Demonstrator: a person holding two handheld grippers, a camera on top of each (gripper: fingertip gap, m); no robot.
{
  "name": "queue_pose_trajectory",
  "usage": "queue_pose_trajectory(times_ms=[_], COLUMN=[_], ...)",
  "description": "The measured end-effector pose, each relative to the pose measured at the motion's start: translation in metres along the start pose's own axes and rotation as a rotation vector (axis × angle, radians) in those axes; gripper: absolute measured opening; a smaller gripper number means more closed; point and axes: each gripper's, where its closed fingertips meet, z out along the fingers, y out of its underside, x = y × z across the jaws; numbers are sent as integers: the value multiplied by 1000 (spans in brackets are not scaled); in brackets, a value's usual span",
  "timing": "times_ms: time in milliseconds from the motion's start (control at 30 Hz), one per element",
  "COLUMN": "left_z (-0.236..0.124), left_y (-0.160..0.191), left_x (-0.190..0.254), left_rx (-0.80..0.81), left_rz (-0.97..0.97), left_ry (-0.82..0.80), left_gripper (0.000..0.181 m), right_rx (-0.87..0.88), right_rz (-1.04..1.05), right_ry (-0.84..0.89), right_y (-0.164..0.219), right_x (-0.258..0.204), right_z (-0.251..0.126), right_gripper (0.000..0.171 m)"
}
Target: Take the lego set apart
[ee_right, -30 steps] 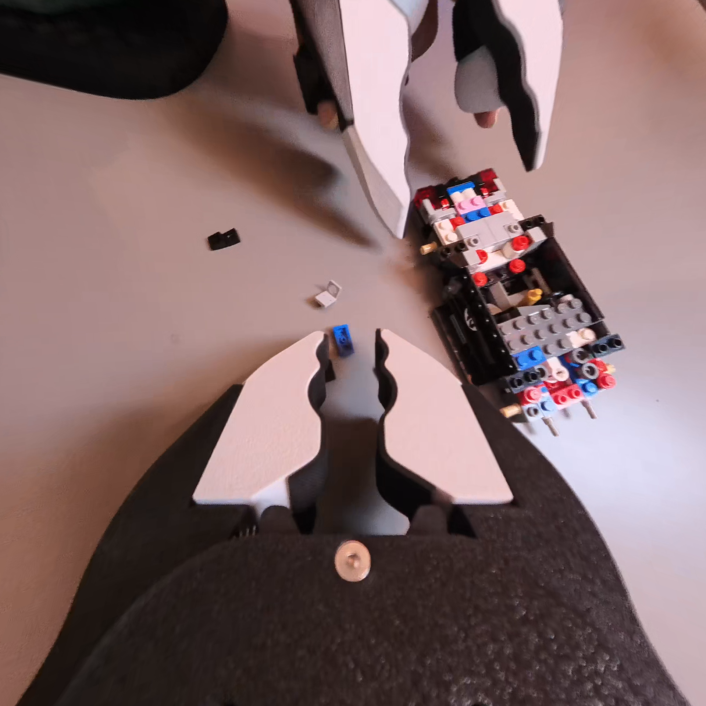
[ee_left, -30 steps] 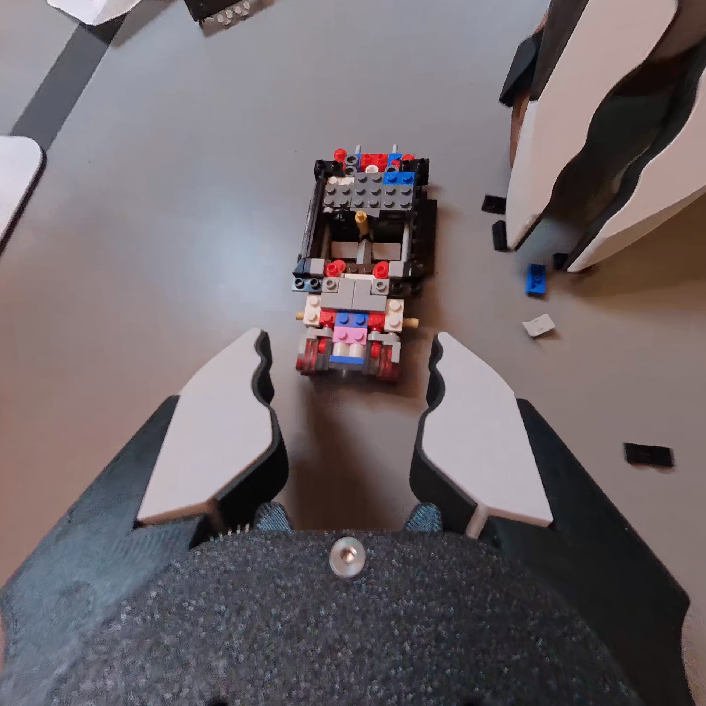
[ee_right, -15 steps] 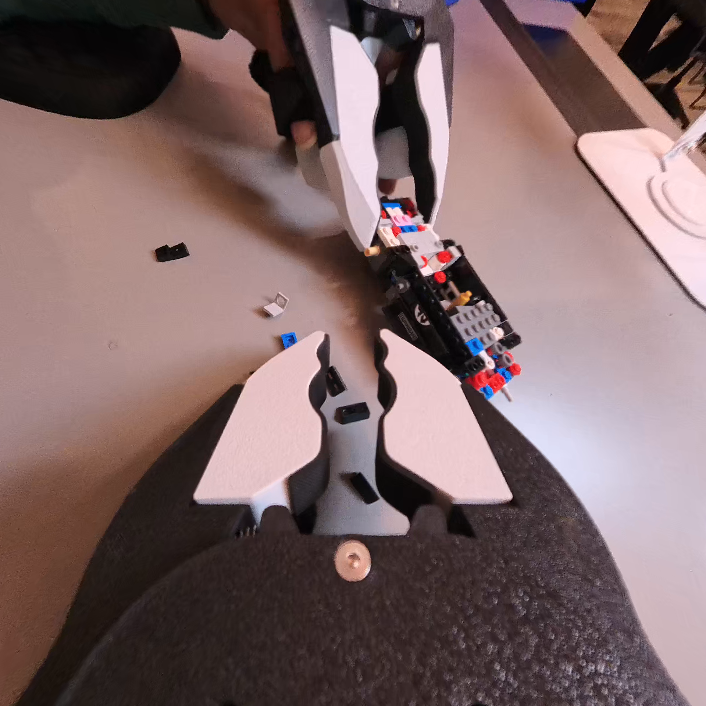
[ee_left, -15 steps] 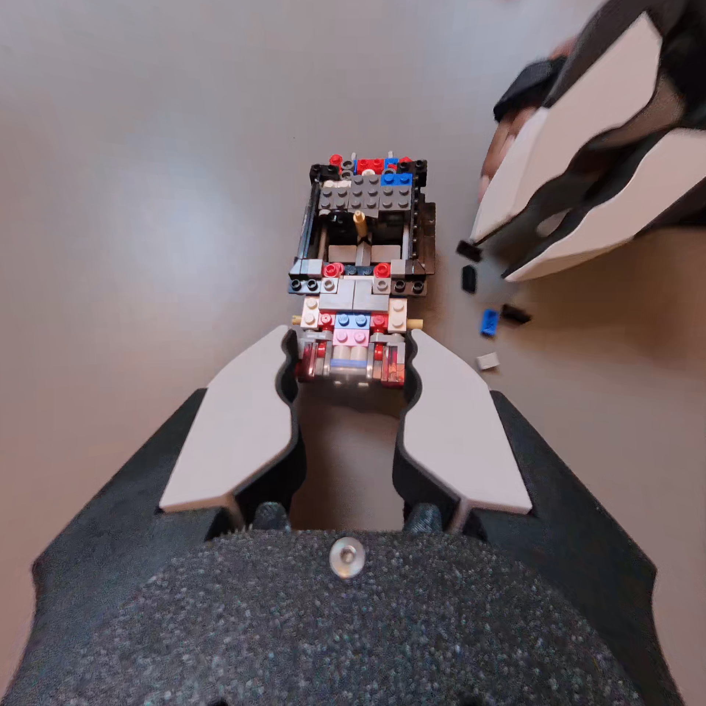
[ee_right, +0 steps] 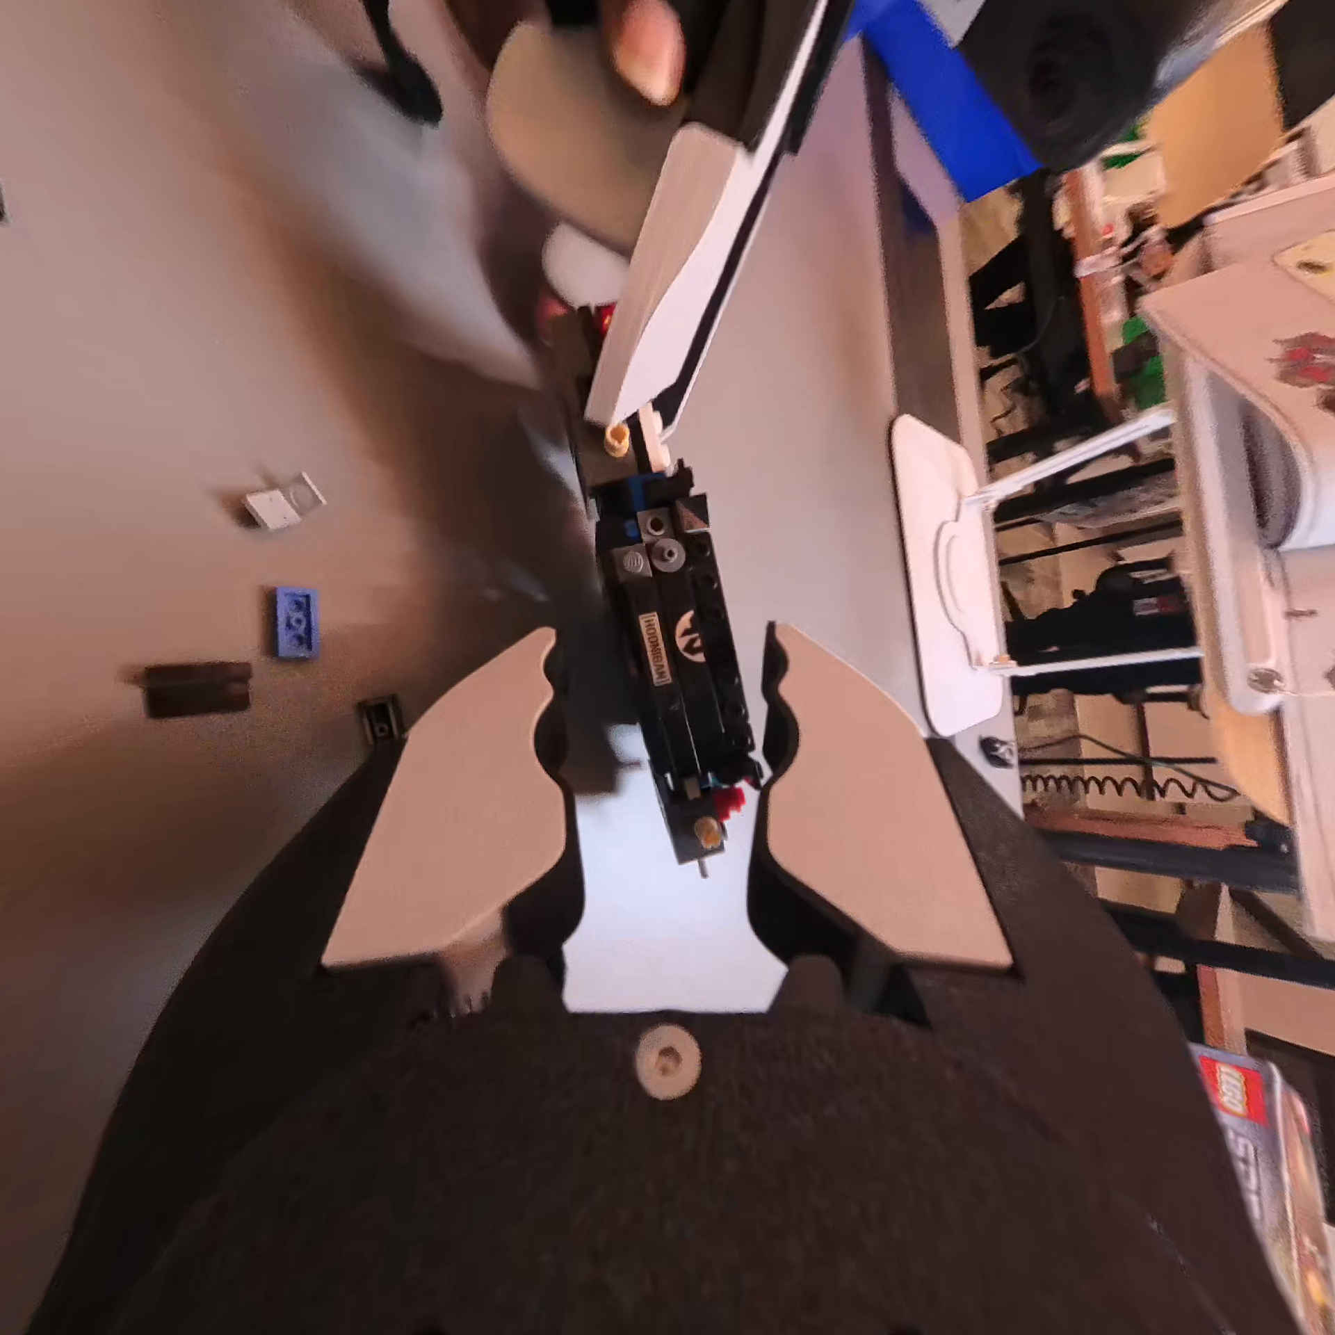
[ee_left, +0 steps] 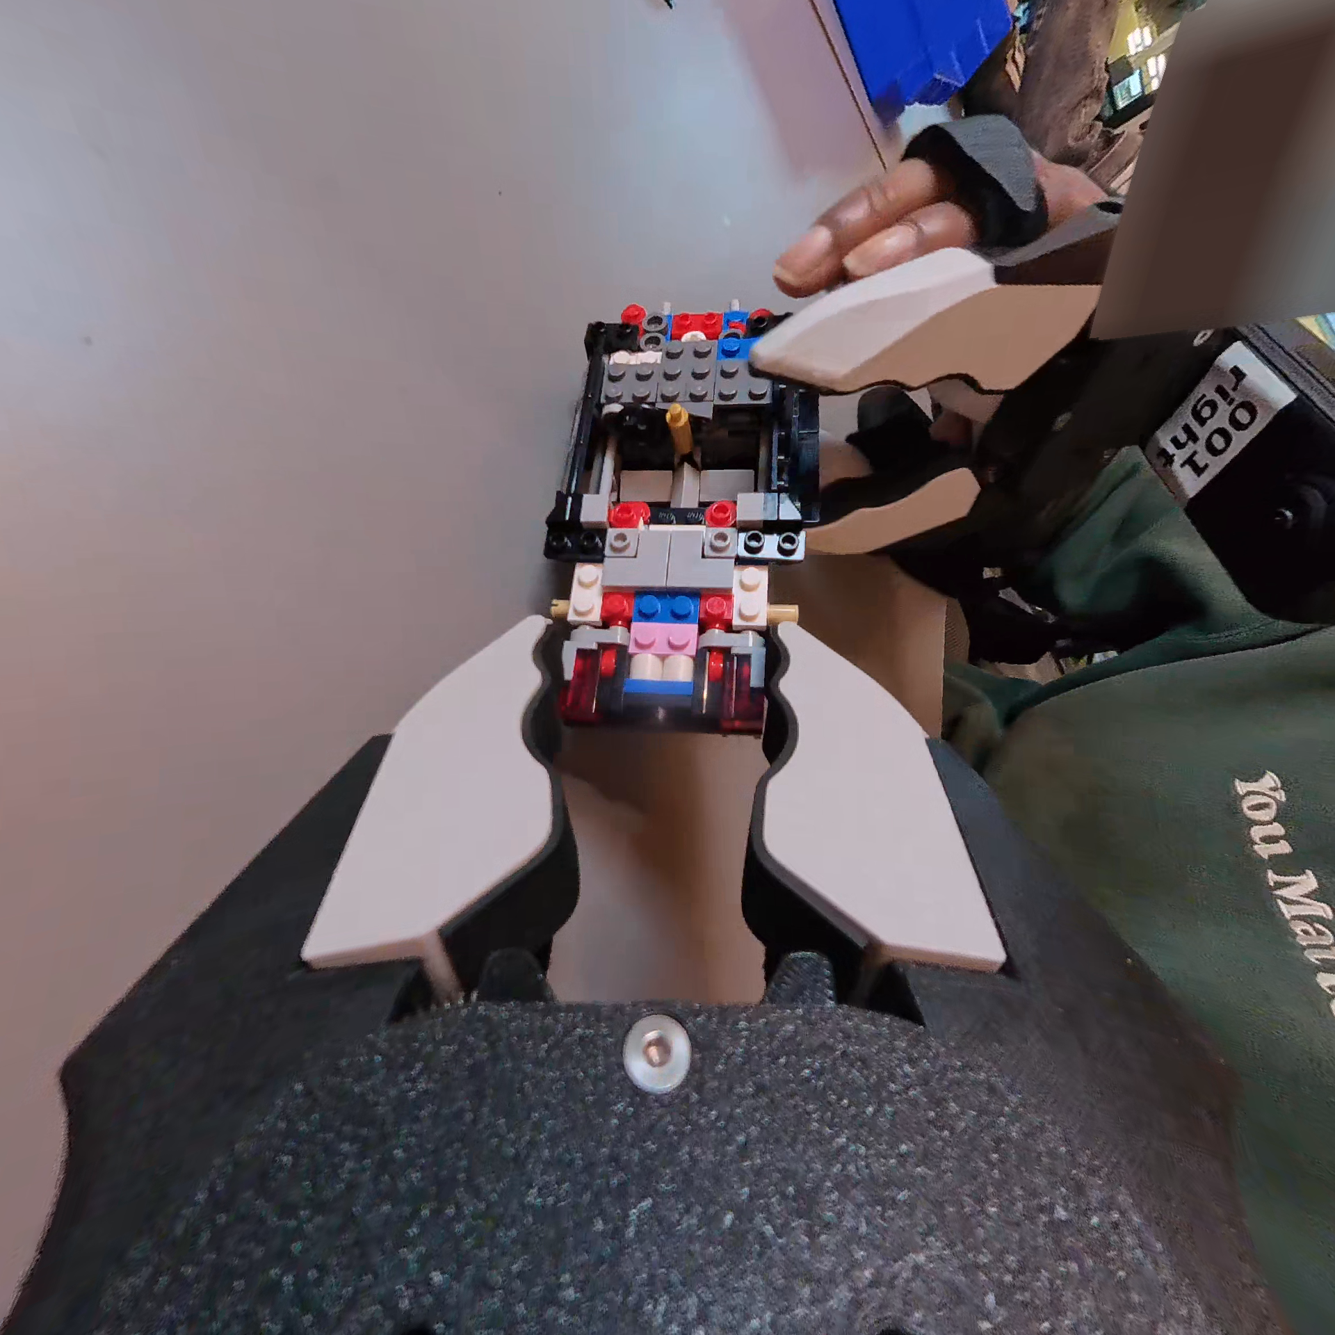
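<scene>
Your left gripper (ee_right: 636,404) was smeared by motion blur in the right wrist view, and its near finger (ee_right: 672,289) hid the lego set's (ee_right: 679,650) far end. Beyond your right gripper (ee_right: 661,686), the shelves were cut off at the frame's edge.

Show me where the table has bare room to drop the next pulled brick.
Bare grey table lies beside the lego car, on the side away from the right hand-held gripper. Crowded: the patch holding the blue plate, white piece and black pieces.
</scene>
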Motion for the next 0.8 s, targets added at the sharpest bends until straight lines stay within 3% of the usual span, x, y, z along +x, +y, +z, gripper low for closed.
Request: queue_pose_trajectory(times_ms=[100,200,333,533,733,800], left_z=[0,-2,-12,-4,3,2], left_y=[2,2,-1,-8,-13,-14], left_x=[1,1,10,-3,-12,-7], left_rx=[-1,16,60,85,86,109], left_rz=[-2,60,369,825,874,878], left_ry=[11,9,-110,-477,-528,-513], left_gripper=[53,55,74,54,25,24], right_rx=[-49,-50,2,48,138,152], right_rz=[-66,-69,23,103,167,189], right_ry=[-34,-75,-162,-292,-357,-363], right_y=[4,3,0,0,-5,-4], right_x=[1,1,3,7,4,4], right_z=[9,10,8,5,5,4], right_gripper=[34,33,31,31,31,31])
